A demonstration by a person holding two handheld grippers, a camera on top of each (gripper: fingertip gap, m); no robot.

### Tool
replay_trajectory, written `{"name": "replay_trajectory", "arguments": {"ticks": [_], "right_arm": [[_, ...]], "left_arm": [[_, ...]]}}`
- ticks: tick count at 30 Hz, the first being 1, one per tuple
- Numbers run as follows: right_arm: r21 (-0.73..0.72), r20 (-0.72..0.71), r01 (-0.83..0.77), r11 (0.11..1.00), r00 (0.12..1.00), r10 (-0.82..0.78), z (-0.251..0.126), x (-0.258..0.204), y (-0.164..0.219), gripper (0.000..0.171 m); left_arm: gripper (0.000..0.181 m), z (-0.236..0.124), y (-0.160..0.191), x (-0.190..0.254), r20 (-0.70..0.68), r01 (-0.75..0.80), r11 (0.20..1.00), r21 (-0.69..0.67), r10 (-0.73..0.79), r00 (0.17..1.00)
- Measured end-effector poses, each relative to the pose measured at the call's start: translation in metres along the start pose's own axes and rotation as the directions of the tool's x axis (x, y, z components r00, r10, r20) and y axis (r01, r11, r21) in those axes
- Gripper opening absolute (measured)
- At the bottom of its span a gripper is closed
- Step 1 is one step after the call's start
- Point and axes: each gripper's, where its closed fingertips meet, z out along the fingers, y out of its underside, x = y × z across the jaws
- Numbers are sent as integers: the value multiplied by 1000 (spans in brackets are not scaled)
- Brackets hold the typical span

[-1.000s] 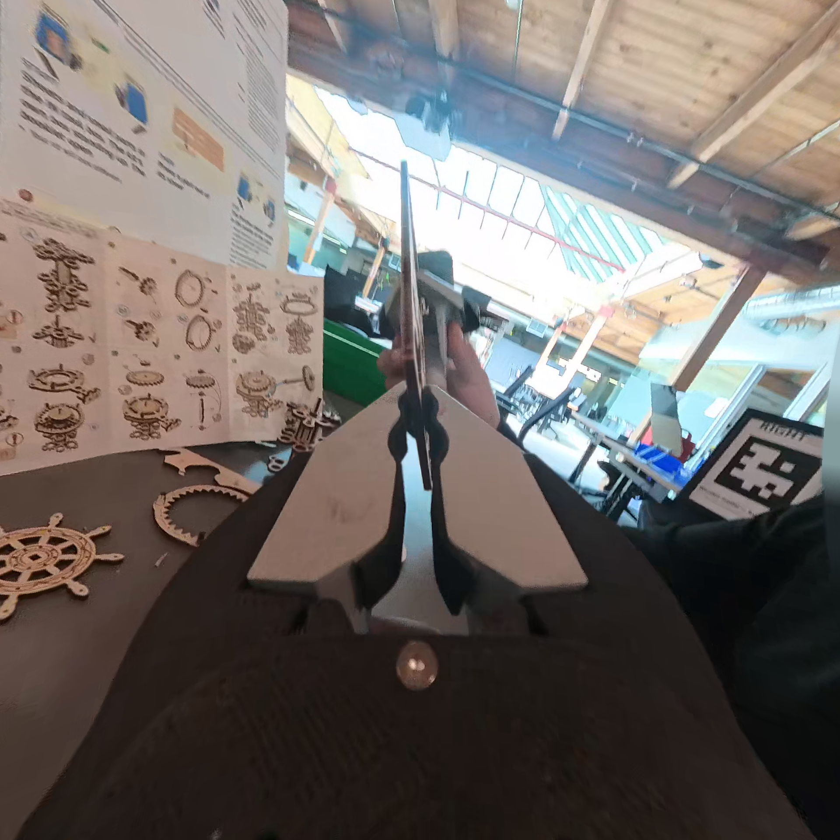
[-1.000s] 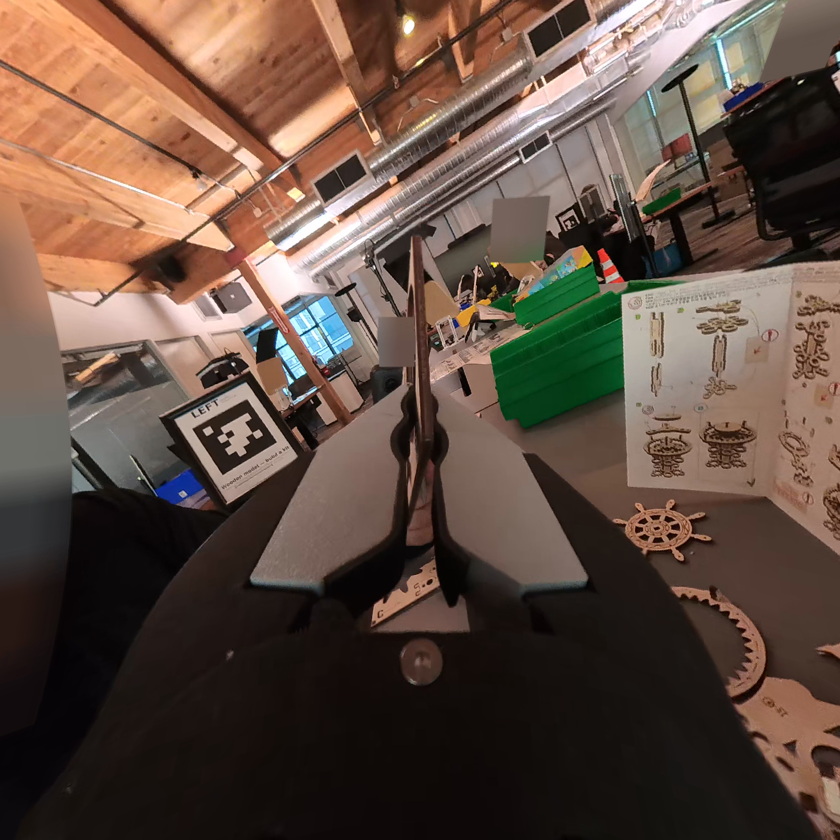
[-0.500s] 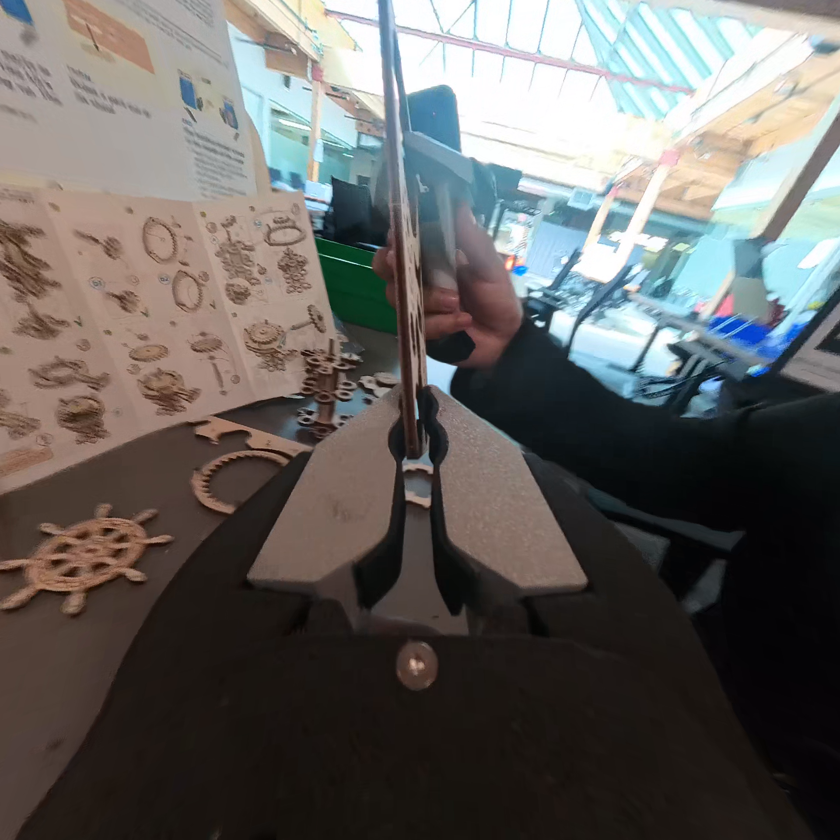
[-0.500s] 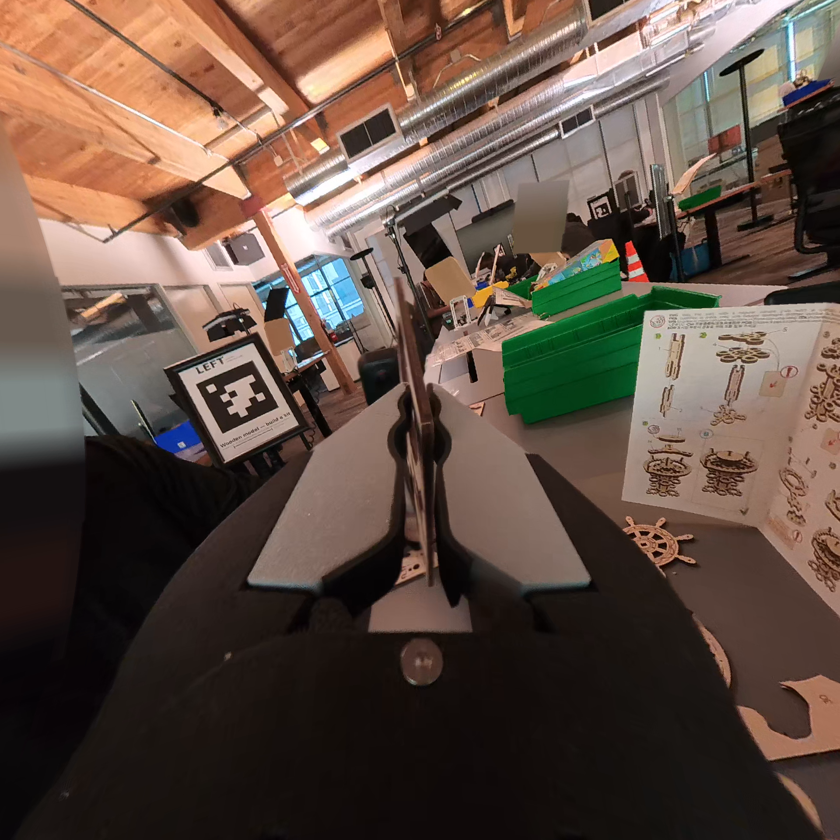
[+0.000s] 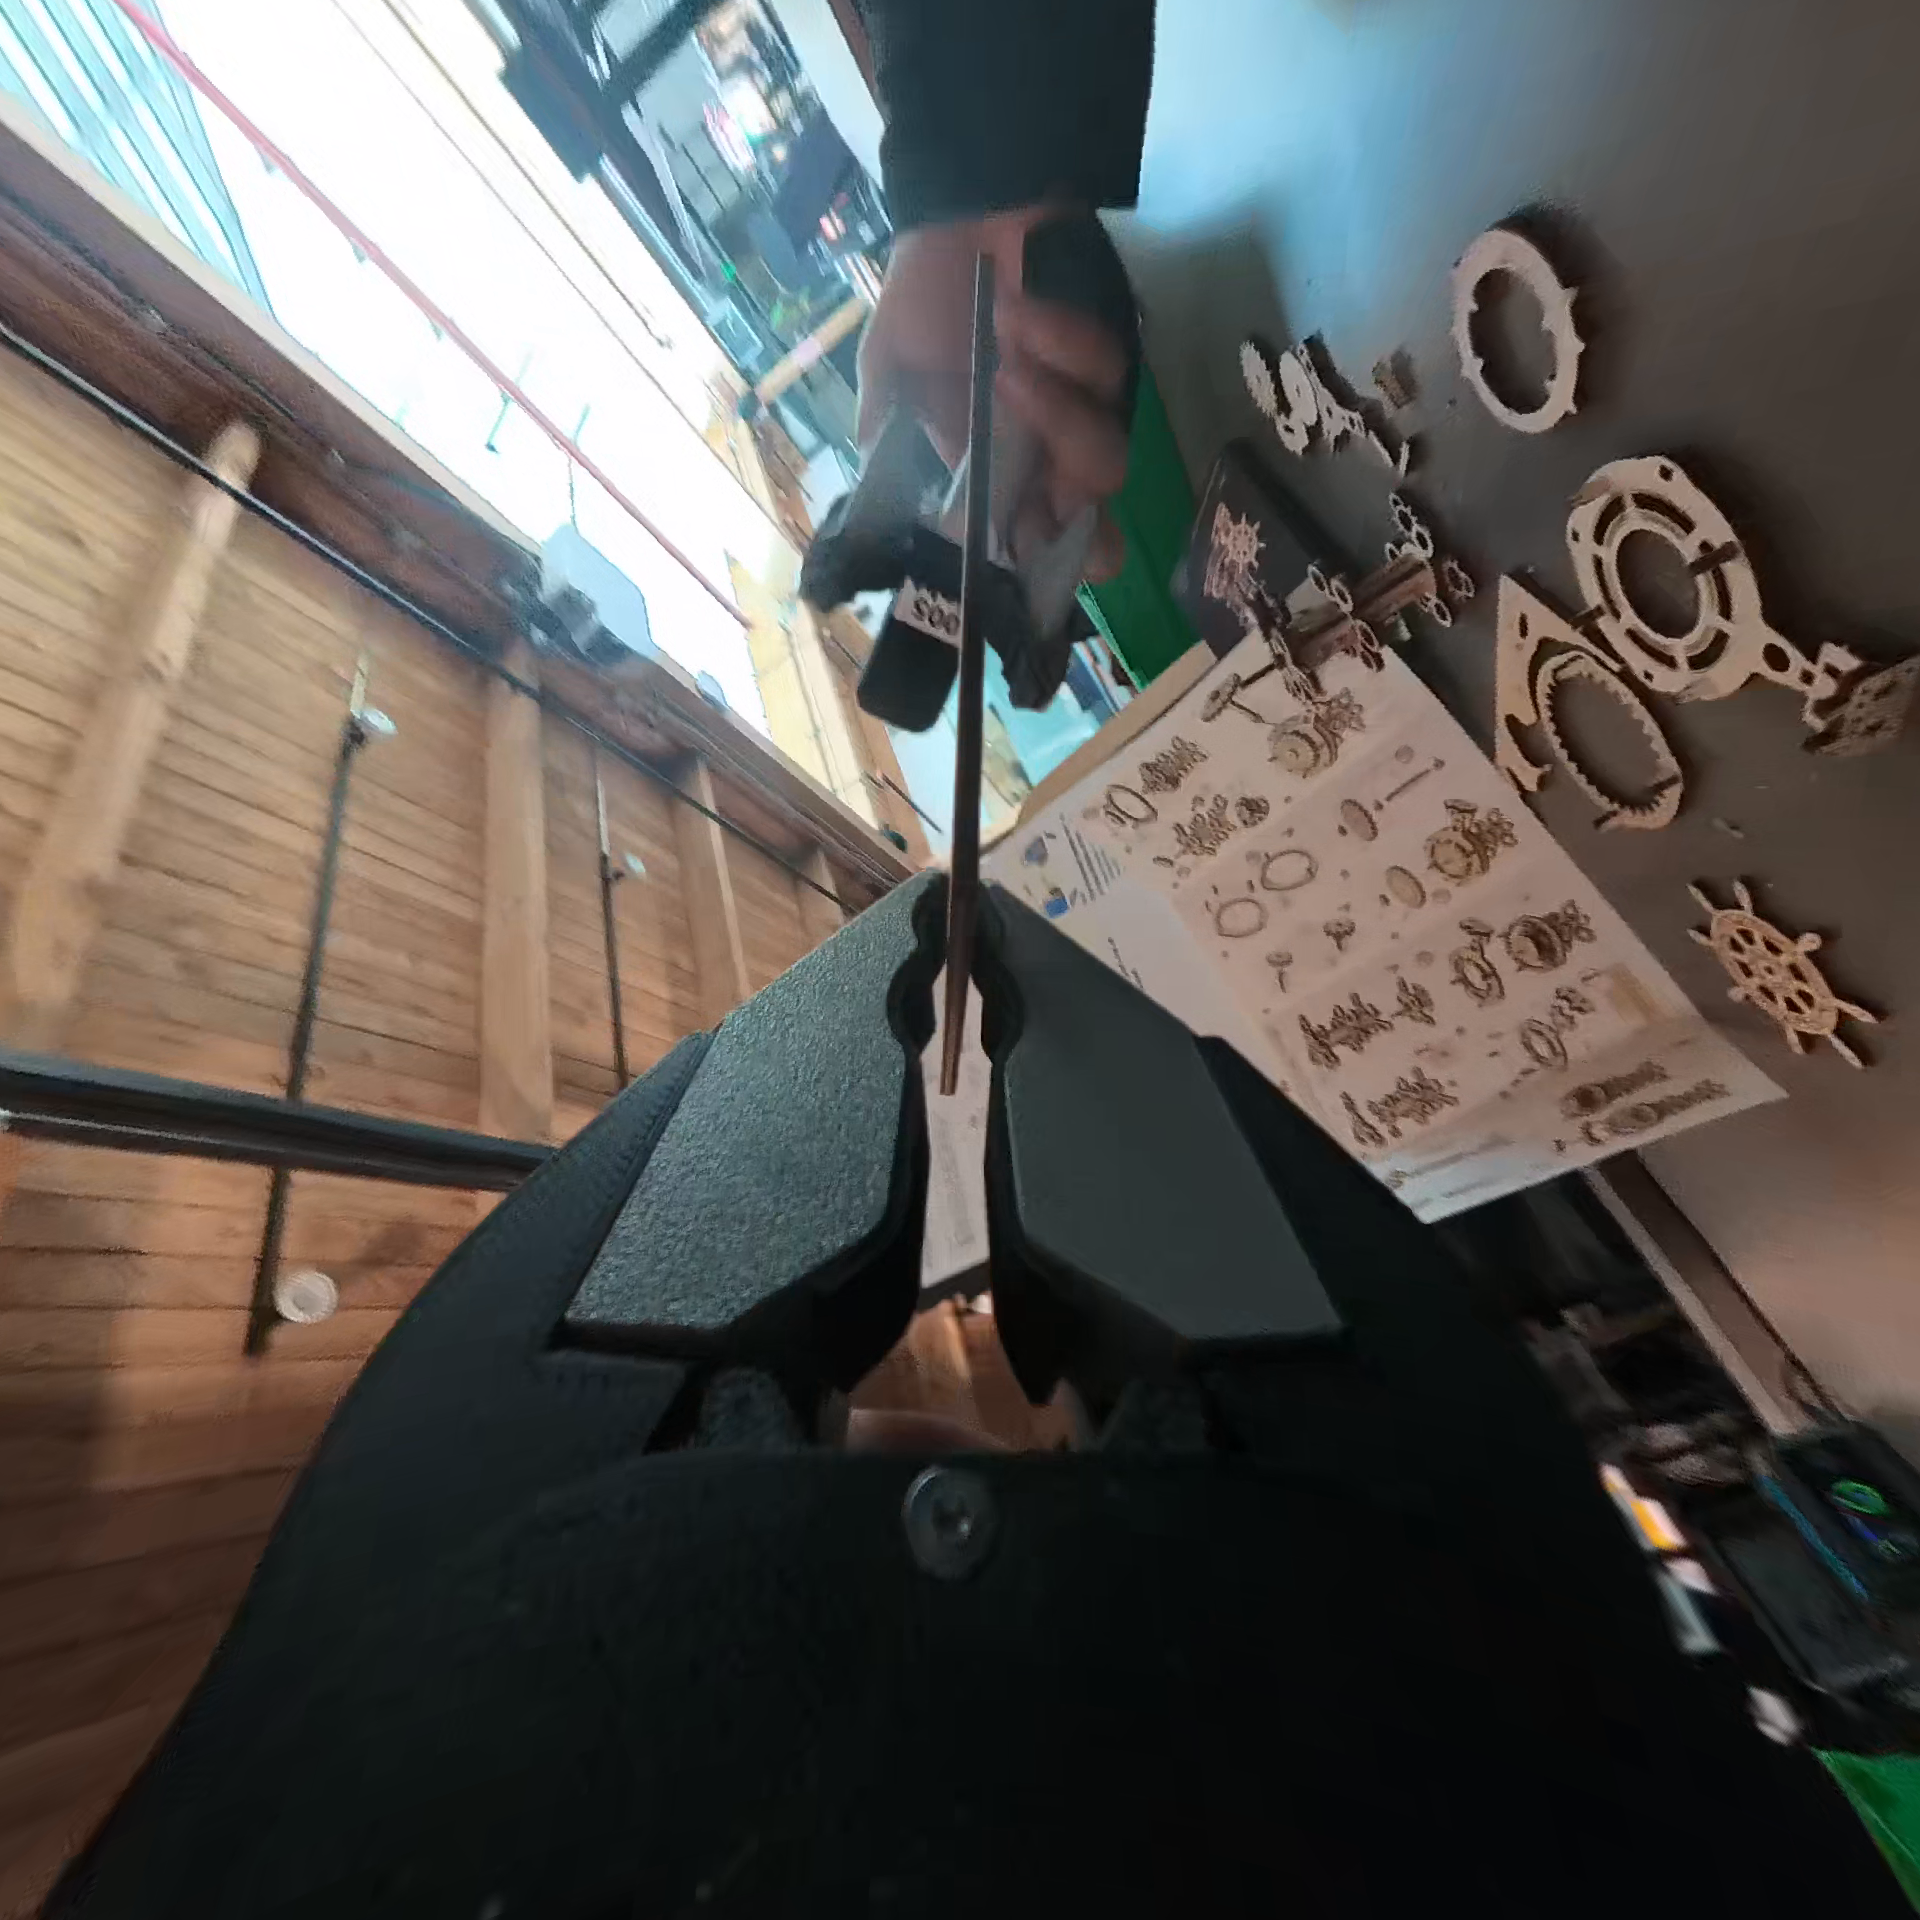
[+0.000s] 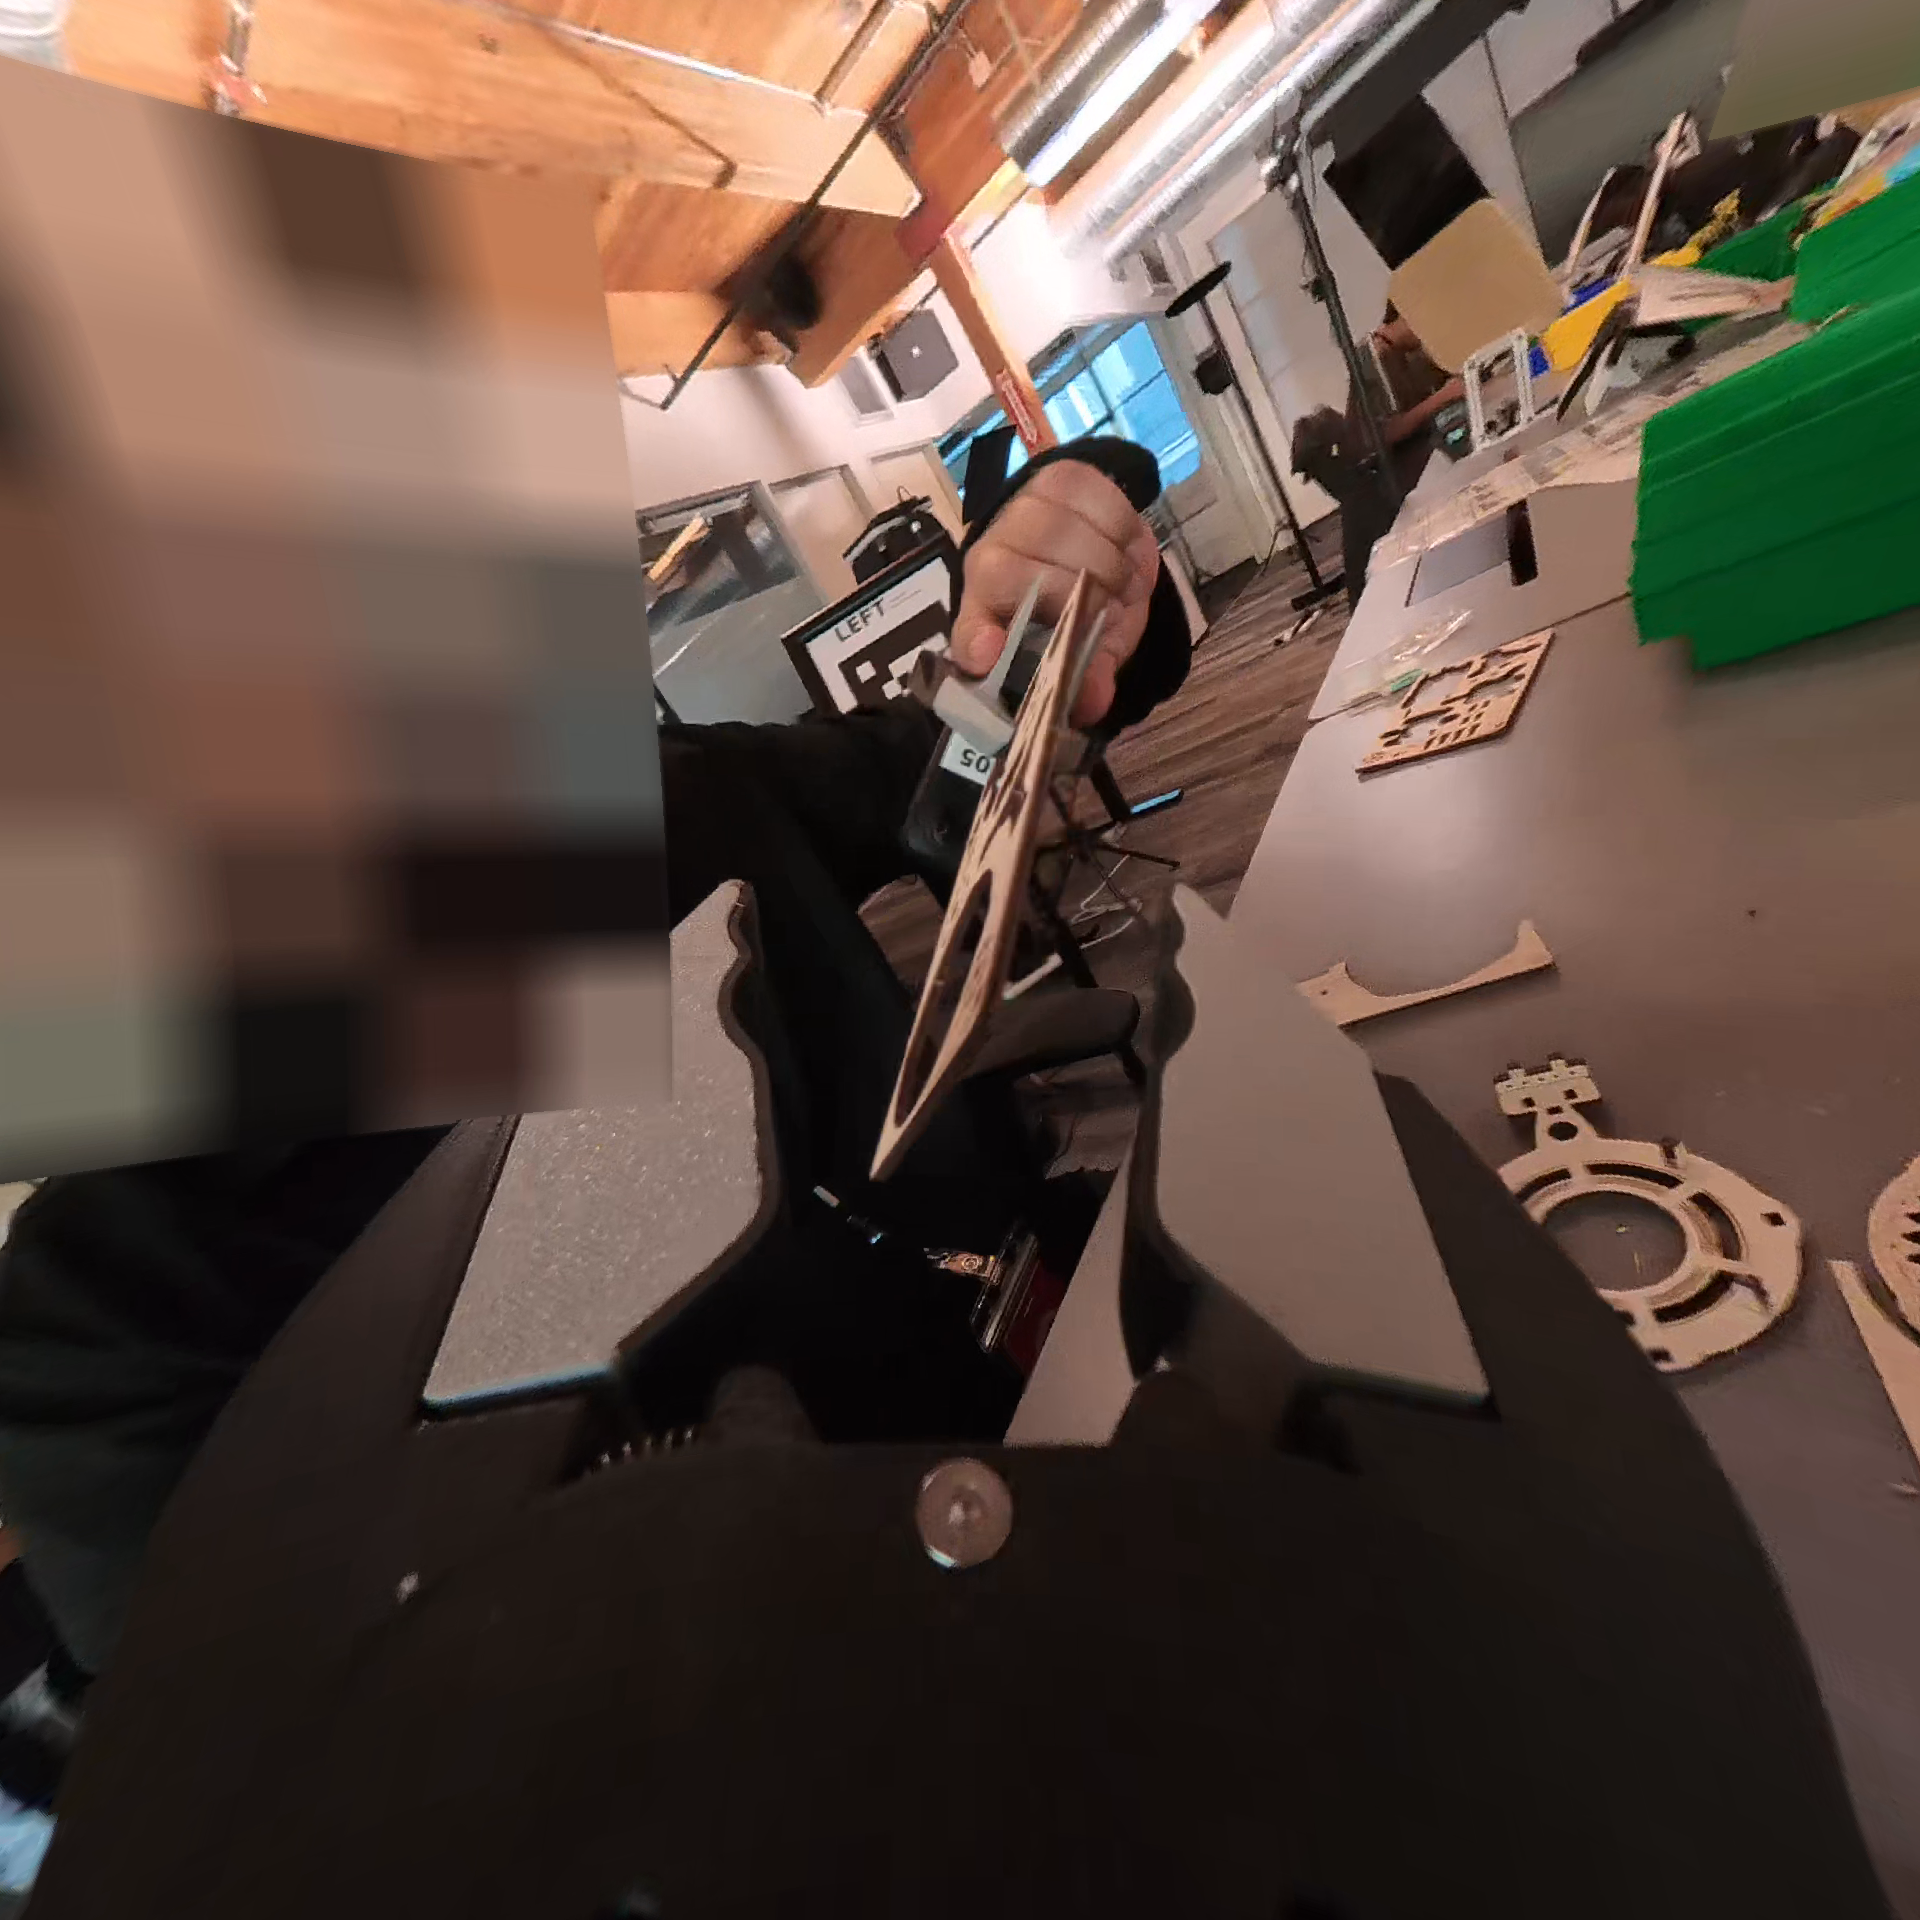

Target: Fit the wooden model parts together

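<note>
Early stage, judging by the spread of loose pieces. Left gripper (image 5: 961, 971) jaws pinching a thin wooden sheet (image 5: 969, 665) edge-on, held up off the desk (image 5: 1766, 208). Right gripper (image 6: 961, 997) jaws spread wide, gripping nothing; sheet's lower corner hanging between them, not touching.

Done, as far as visible: one small subassembly (image 5: 1340, 613) standing by the instruction leaflet (image 5: 1382, 935).

Left: nearly everything. Lying loose and unjoined on desk: ship's wheel (image 5: 1782, 971), toothed ring piece (image 5: 1584, 727), round frame with stem (image 5: 1662, 592), plain ring (image 5: 1517, 343), curved strip (image 6: 1423, 982), a second cut-out sheet (image 6: 1455, 707).

Containers: green bins (image 6: 1787, 499) stacked at far desk end; contents not visible.
</note>
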Motion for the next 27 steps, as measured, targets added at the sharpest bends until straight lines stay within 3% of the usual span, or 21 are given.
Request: {"name": "replay_trajectory", "arguments": {"ticks": [4, 7, 12, 15, 18, 20, 22, 24, 27], "right_arm": [[-141, -5, -60, 988, 998, 60, 25, 12, 28, 58], [-233, 57, -58, 971, 996, 73, 37, 7, 47, 5], [-187, -37, -31, 982, 999, 25, 38, 26, 43, 0], [-118, -76, -39, 992, 997, 30, 36, 34, 34, 0], [-41, -105, -18, 999, 994, 14, 33, 38, 23, 0], [27, -127, 2, 1000, 992, 1, 30, 41, 12, 0], [110, -159, 33, 993, 987, -15, 24, 44, -1, 0], [211, -202, 66, 975, 979, -22, 16, 49, -15, 0], [323, -248, 109, 940, 968, -27, 5, 56, -29, 0]], "left_arm": [[0, -1, -13, -2, 40, -34, 999, 29, 32, 999], [0, 1, -10, 2, 36, -44, 999, 5, 44, 998], [3, 3, 9, 12, 65, 20, 993, -115, -12, 998], [15, 2, 34, 20, 64, 193, 961, -200, -183, 981], [28, -1, 62, 33, 75, 421, 861, -287, -417, 906], [36, -8, 82, 40, 138, 568, 753, -333, -557, 819], [38, -15, 96, 54, 194, 742, 578, -341, -729, 657], [37, -14, 92, 69, 189, 900, 324, -293, -903, 386], [25, 0, 77, 79, 119, 977, -34, -212, -993, -9]]}}
